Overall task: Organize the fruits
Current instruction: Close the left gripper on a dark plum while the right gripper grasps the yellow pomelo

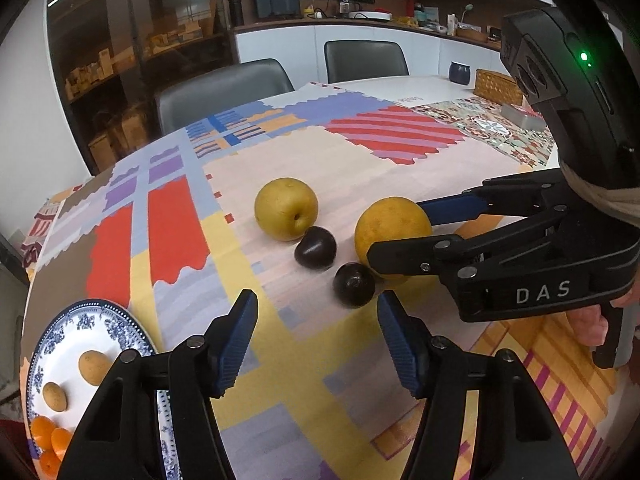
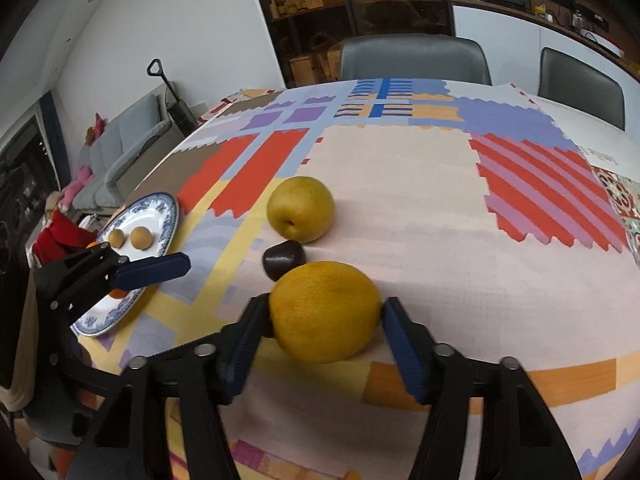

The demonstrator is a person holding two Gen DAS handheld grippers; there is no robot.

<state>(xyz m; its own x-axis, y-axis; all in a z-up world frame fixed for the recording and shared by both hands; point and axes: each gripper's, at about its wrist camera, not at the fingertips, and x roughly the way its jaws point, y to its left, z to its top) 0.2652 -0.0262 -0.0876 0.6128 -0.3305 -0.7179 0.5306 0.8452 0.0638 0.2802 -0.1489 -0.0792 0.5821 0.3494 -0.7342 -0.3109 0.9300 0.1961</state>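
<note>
Fruits lie spread over a bench (image 1: 360,168) covered by a bright patchwork cloth. Going left to right: a blue-and-white plate (image 1: 116,312) sits at the far left, beside the left tongs (image 1: 316,344), holding two small tan fruits (image 1: 94,366) and some small orange ones (image 1: 44,432). The left tongs hang open and empty above the cloth. Just ahead of them rest two dark plums (image 1: 316,247), and a yellow pear (image 1: 286,208) stands behind the farther plum. To their right, the right tongs (image 2: 324,320) reach in around a large yellow citrus (image 2: 324,310). Their jaws bracket it on both sides; whether the pads already press it cannot be told, though the left pad looks very near the skin.

The step in hand appears to be grasping this citrus for the plate. Doing it well likely means closing evenly across the widest part, then lifting straight up so the near plum, touching or just beside the citrus, is not nudged away.
</note>
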